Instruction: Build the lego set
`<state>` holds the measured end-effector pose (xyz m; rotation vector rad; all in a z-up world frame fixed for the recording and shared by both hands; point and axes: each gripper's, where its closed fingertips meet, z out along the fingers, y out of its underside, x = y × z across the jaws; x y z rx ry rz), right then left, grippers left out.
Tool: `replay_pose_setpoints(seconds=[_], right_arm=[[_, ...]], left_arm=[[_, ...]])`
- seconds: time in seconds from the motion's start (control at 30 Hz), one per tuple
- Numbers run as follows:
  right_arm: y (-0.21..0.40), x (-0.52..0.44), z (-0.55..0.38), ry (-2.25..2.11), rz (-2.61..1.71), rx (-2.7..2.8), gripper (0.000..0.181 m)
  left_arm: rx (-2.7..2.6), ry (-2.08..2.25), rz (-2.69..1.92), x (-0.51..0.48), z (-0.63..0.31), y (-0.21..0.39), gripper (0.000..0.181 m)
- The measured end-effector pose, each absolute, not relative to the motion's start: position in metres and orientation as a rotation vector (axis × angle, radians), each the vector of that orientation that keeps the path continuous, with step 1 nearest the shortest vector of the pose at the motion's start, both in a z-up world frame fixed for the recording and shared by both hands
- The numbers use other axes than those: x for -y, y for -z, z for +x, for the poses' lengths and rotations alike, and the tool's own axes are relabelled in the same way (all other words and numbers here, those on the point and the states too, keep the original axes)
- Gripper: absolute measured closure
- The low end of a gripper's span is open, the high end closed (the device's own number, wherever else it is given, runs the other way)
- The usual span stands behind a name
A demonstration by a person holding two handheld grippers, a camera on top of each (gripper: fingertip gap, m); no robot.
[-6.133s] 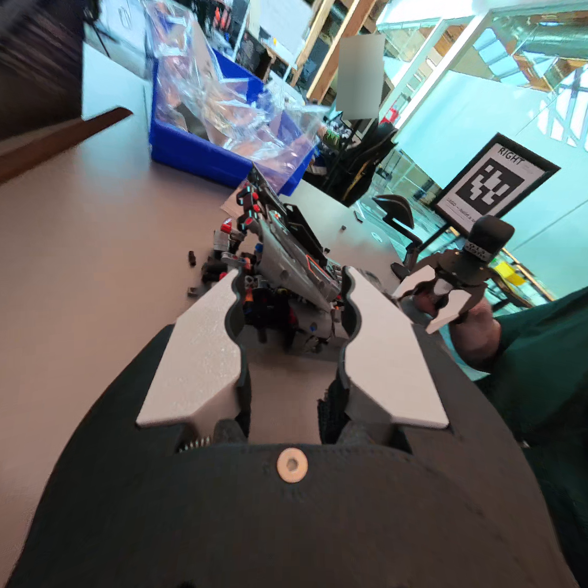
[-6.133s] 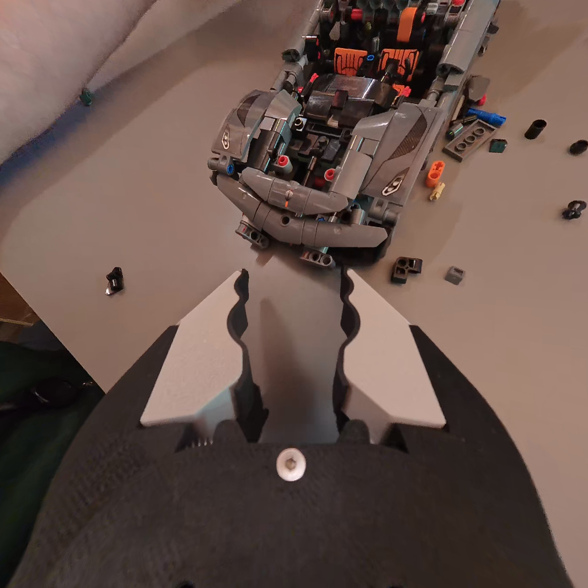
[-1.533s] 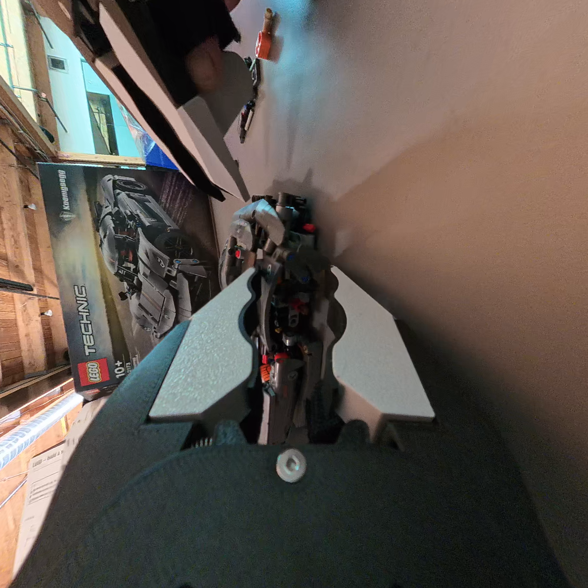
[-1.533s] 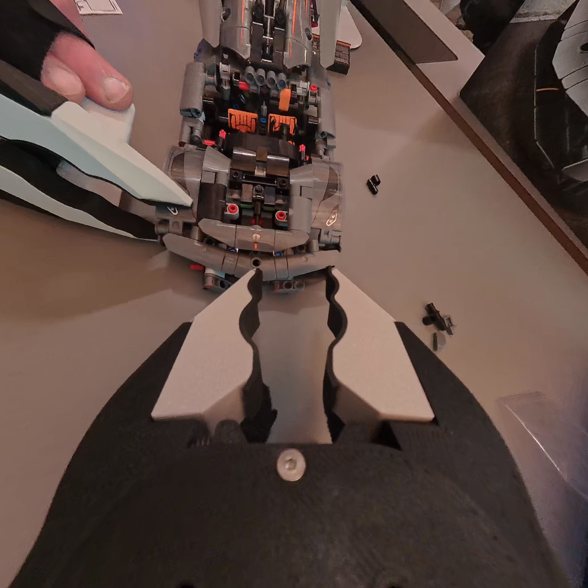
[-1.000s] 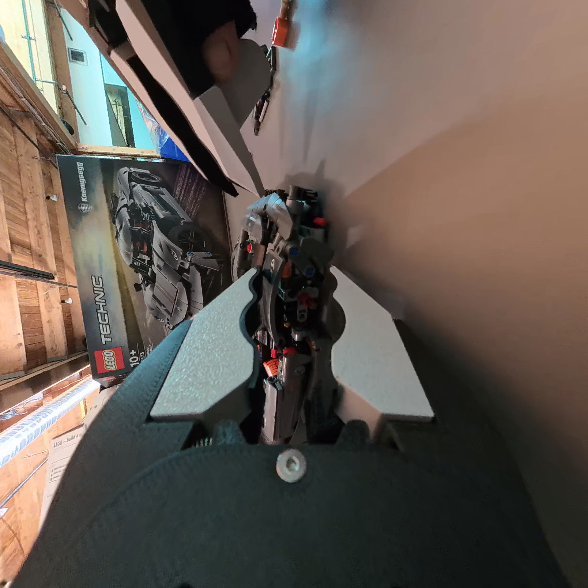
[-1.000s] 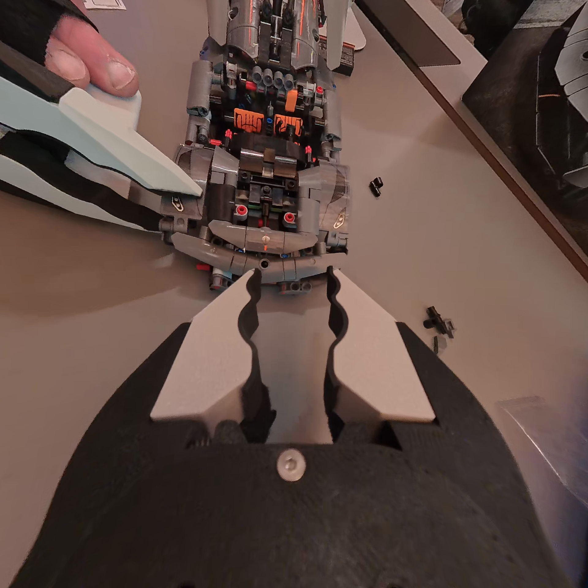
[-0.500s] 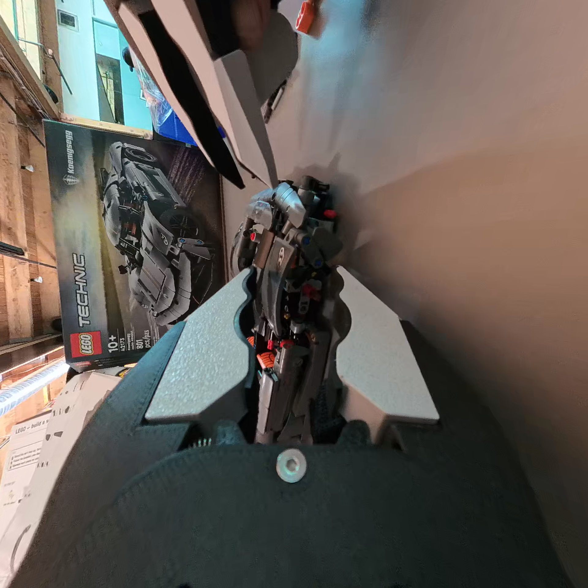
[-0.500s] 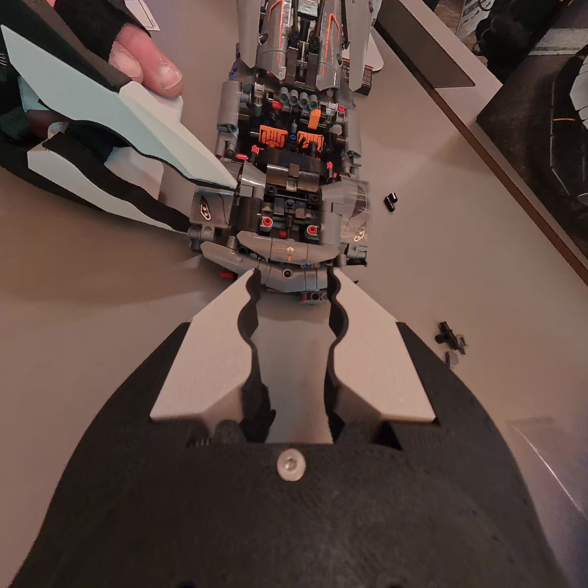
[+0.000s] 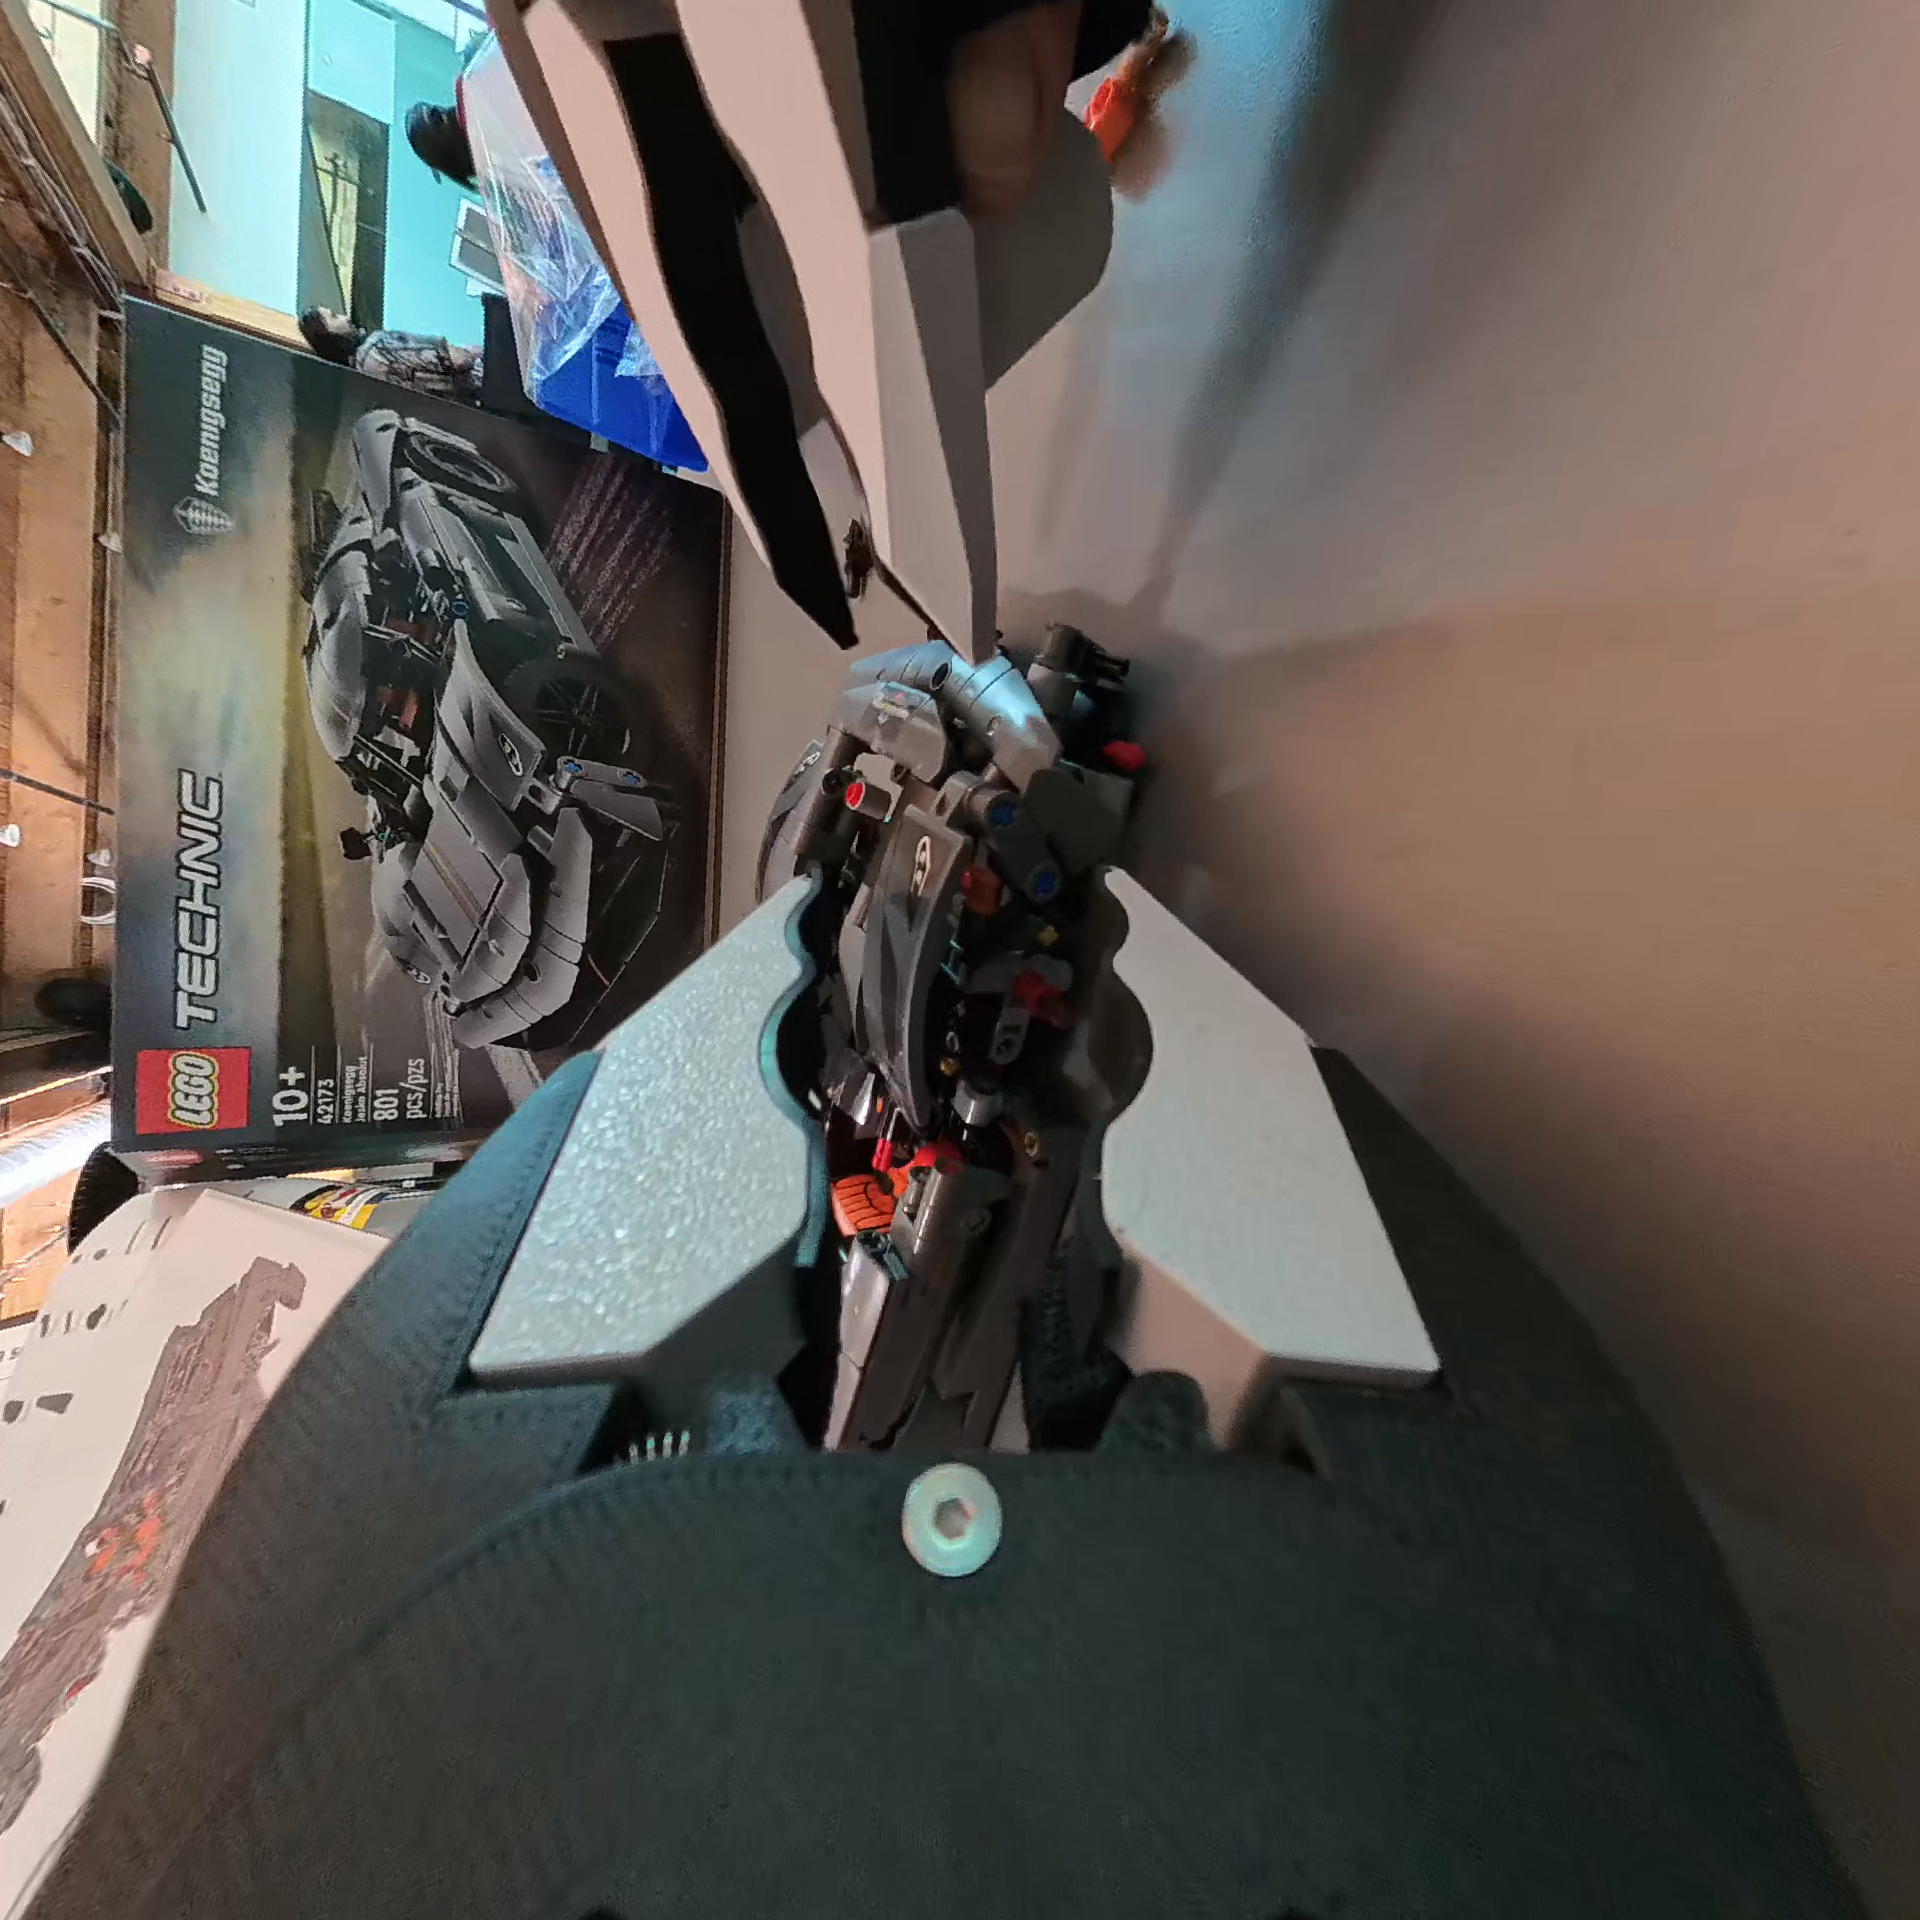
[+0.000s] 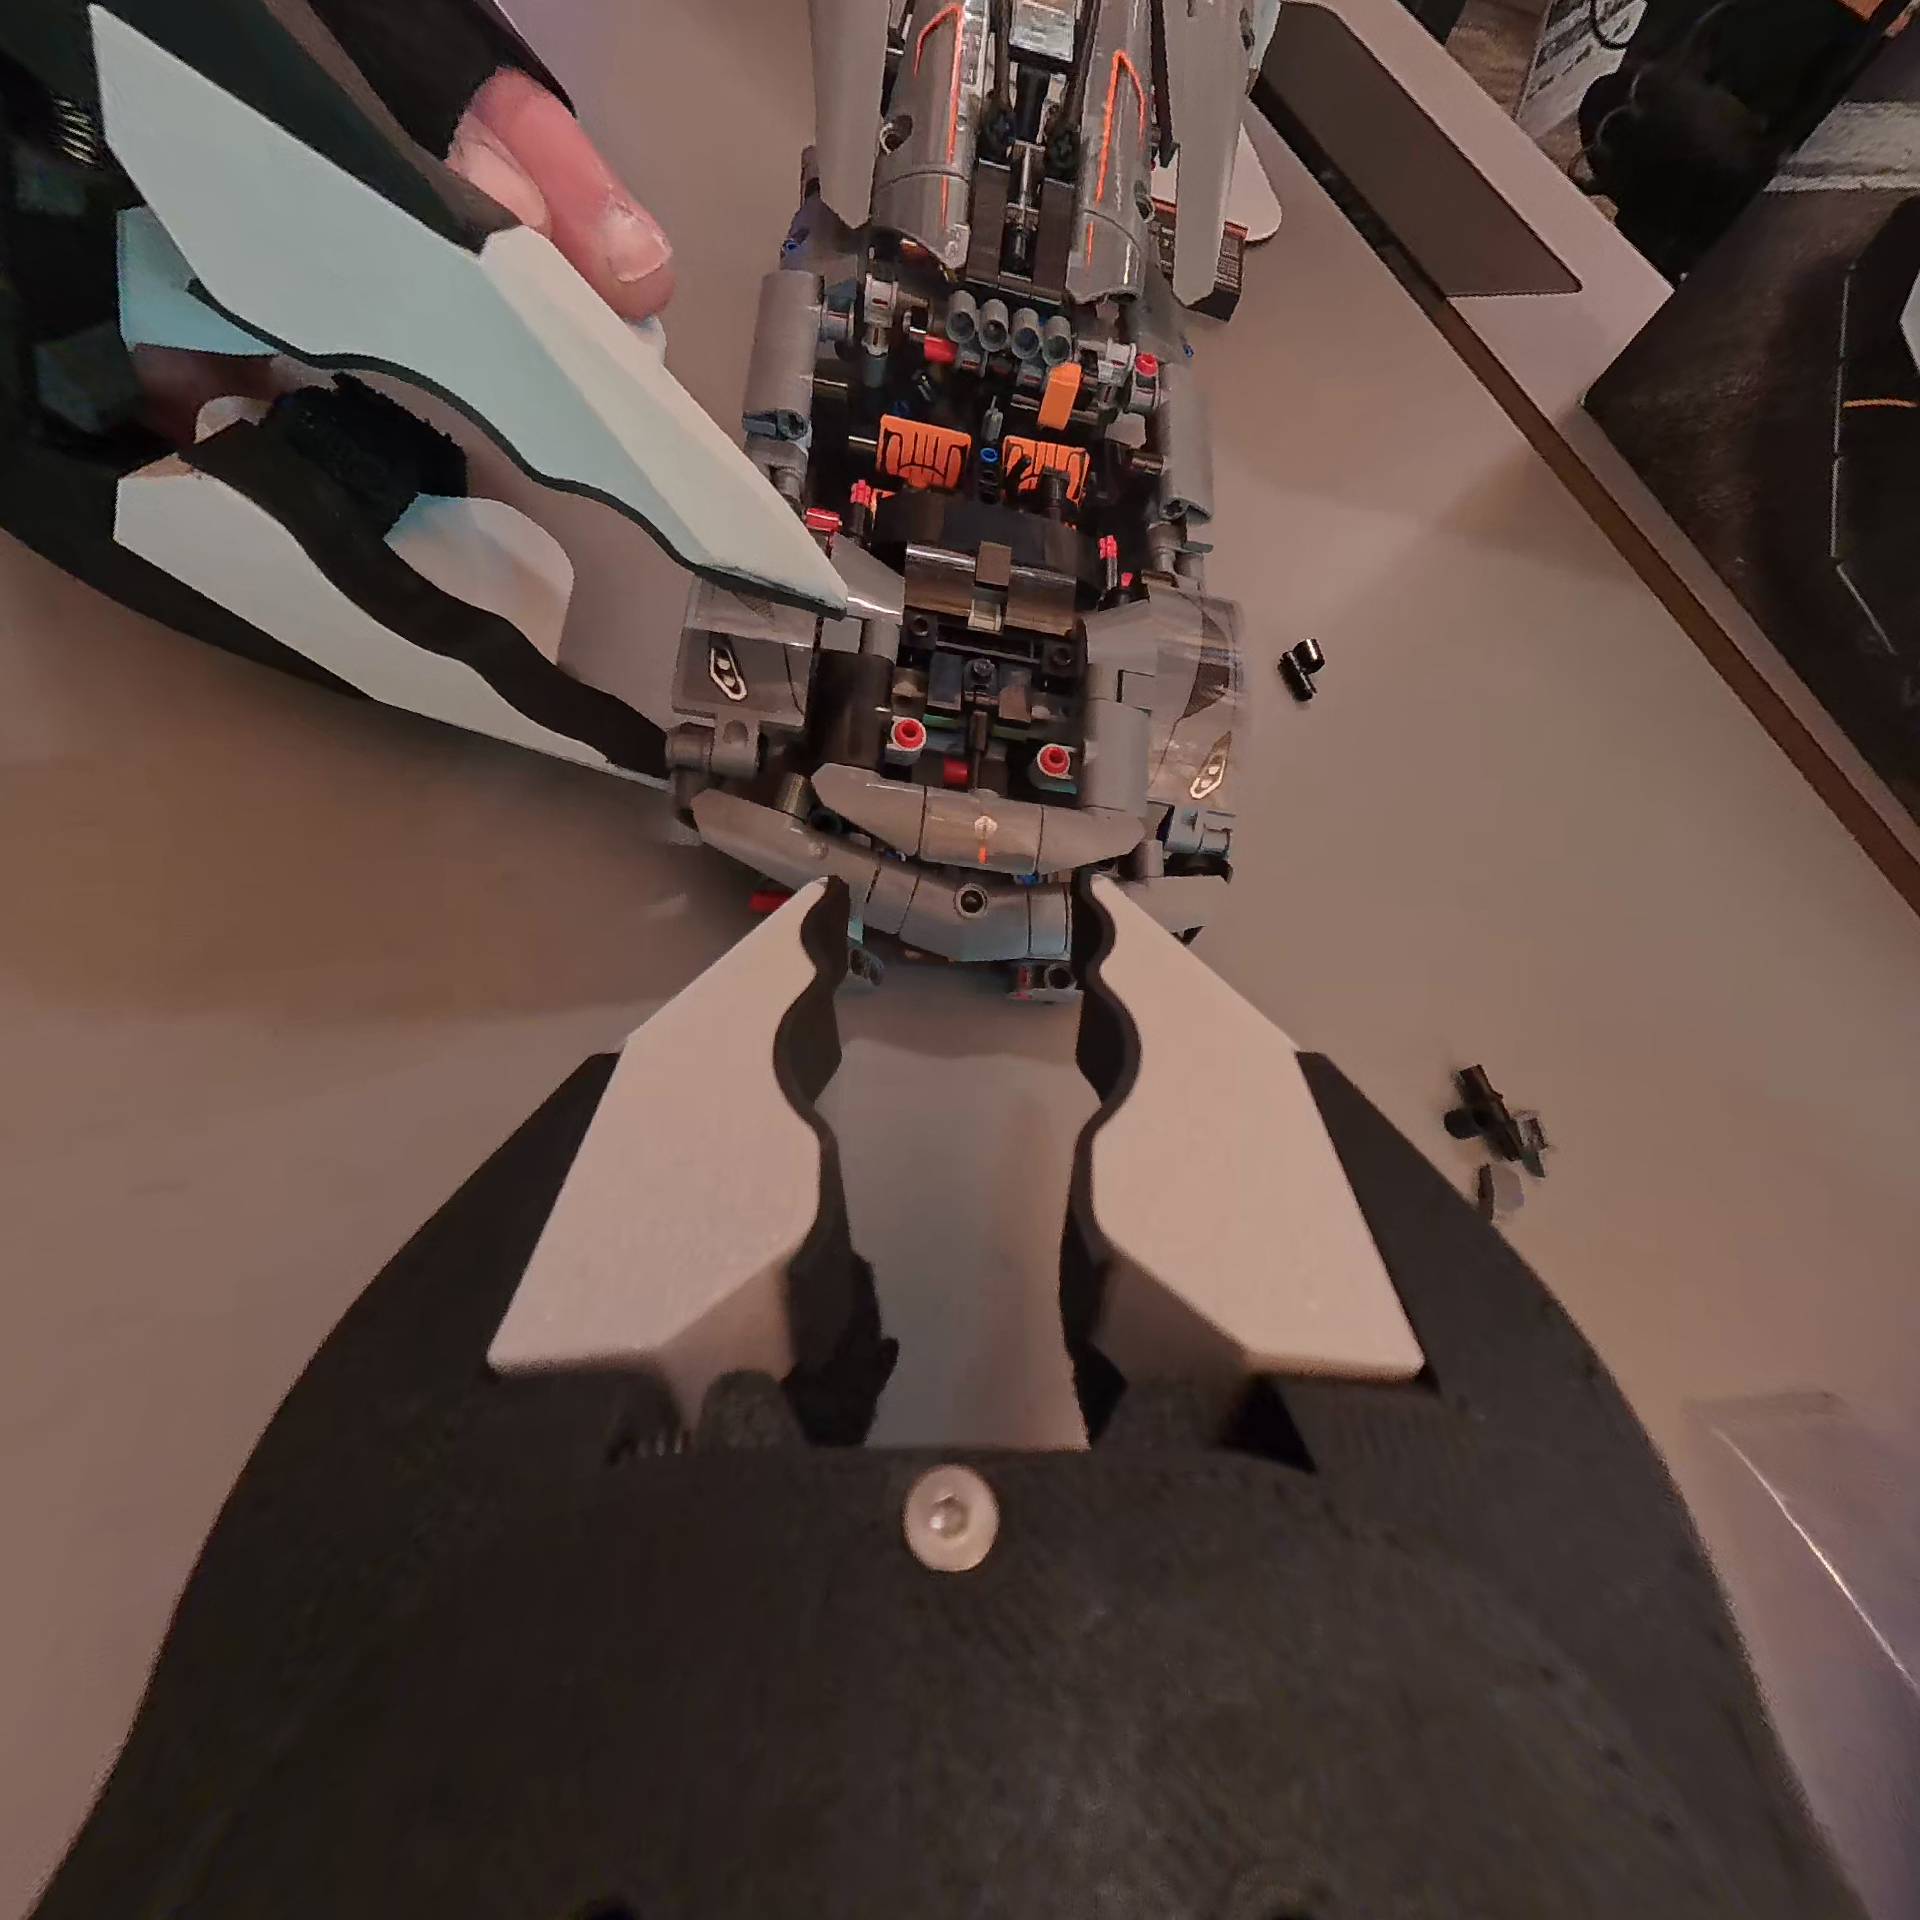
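Worktop [image 10: 312,987]: plain grey surface carrying the build.
Car [image 10: 966,644]: half-built grey brick sports car, mid-worktop, nose toward the right tool.
Left tool [image 9: 961,894]: clamped across the car's flank, likely steadying it.
Right tool [image 10: 956,904]: fingers apart, straddling the nose.
Loose pins [image 10: 1496,1117]: small black pieces near the right edge.

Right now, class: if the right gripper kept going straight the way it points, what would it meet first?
The right gripper would most likely meet the grey front bumper of the toy car first; its open fingertips already flank the nose, though contact is unclear.
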<state>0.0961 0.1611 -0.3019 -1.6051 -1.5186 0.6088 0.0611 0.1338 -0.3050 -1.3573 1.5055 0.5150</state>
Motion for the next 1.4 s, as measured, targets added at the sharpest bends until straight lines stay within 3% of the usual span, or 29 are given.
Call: replay_pose_setpoints(seconds=[0.27, 0.43, 0.9, 1.23, 1.4], right_arm=[[0.286, -0.137, 0.091, -0.661, -1.477, 1.593, 0.142], [0.291, -0.115, 0.085, -0.686, -1.443, 1.699, 0.159], [0.296, -0.13, 0.094, -0.725, -1.539, 1.633, 0.16], [0.306, -0.107, 0.071, -0.776, -1.678, 1.67, 0.167], [0.313, -0.105, 0.074, -0.803, -1.832, 1.586, 0.169]], left_arm=[[-1.493, -0.484, -1.389, -0.136, 0.062, 0.307, 0.138], [-1.463, -0.439, -1.428, -0.137, 0.06, 0.305, 0.136], [-1.571, -0.398, -1.419, -0.128, 0.047, 0.313, 0.137], [-1.513, -0.459, -1.407, -0.139, 0.041, 0.302, 0.168], [-1.486, -0.444, -1.424, -0.141, 0.042, 0.302, 0.169]])
